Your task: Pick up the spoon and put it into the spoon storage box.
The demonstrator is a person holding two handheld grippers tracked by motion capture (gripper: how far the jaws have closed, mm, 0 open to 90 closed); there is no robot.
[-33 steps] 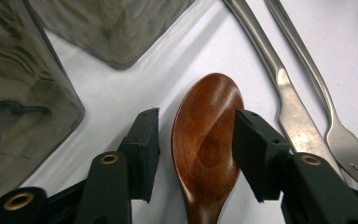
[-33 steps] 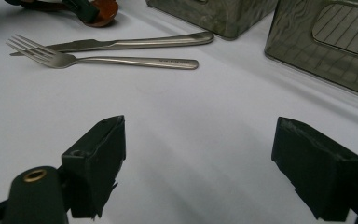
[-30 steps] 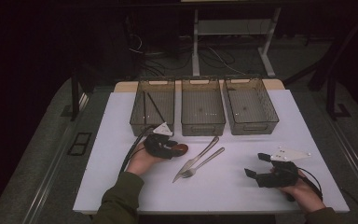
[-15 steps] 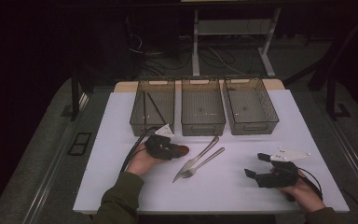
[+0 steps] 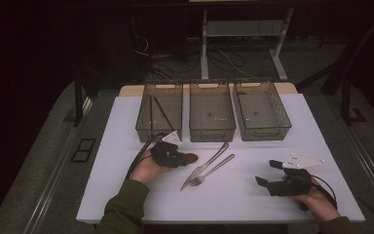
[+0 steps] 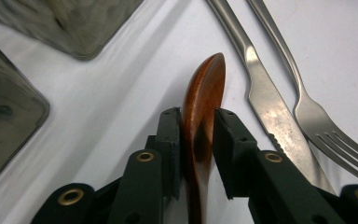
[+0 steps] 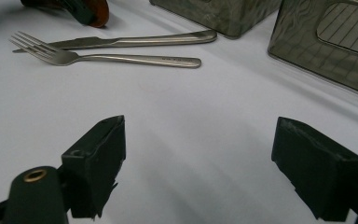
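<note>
The left gripper [image 6: 196, 140] has just been closing and now clamps a brown wooden spoon [image 6: 203, 116] edge-on, its bowl projecting ahead of the pads. Judged light, rigid and smooth; grip near the bowl. The right gripper [image 7: 198, 163] stands wide open, holding nothing.

A dark room, grey floor [image 5: 44, 161] with cables [image 5: 224, 58], white table [image 5: 321, 126].

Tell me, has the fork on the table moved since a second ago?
No. The fork lies beside the knife, at the same spot in front of the middle bin as before.
</note>
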